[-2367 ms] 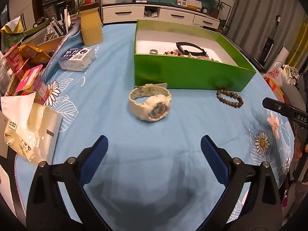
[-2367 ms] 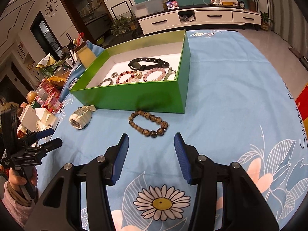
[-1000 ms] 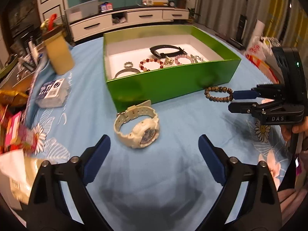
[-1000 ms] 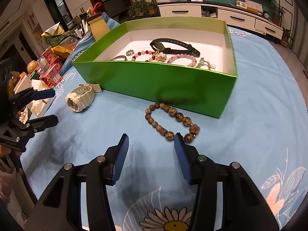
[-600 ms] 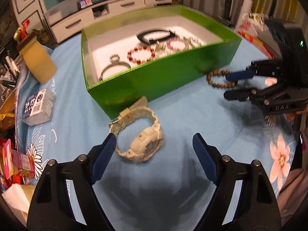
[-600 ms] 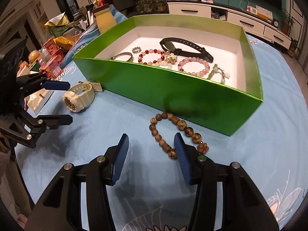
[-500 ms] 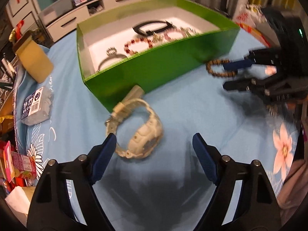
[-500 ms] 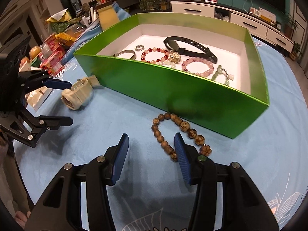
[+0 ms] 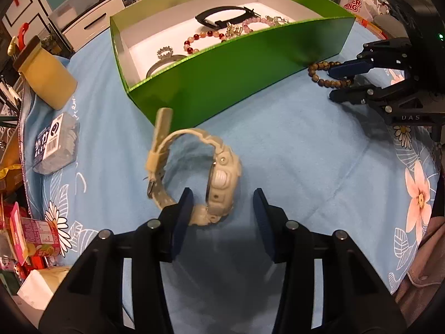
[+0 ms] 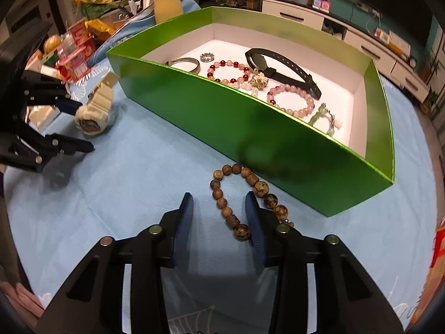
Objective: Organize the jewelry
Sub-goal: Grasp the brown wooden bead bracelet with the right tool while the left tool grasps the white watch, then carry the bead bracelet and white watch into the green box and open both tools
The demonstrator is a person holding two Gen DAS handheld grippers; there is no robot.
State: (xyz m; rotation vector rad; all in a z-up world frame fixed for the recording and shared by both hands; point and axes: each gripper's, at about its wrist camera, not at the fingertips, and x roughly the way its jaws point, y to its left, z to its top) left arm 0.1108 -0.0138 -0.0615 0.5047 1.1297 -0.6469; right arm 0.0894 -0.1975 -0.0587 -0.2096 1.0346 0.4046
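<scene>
Several pieces are already laid in the green box (image 10: 319,164), while outside its near wall the cream watch (image 9: 219,178) and brown bead bracelet (image 10: 236,194) are being closed on, not yet pinched, by the left gripper (image 9: 222,208) and right gripper (image 10: 219,214).

- My left tongs (image 9: 222,203) hide the lower end of the cream watch (image 9: 219,178); its face is turned edge-on, so I can't read it.
- My right tongs (image 10: 219,214) cover part of the wooden bead bracelet (image 10: 222,203) at 5 o'clock.
- The green box (image 9: 250,72) hides part of the silver bangle (image 9: 164,64) behind its near wall.
- The snack packets (image 9: 30,233) at 8 o'clock are cut off by the picture's edge.
</scene>
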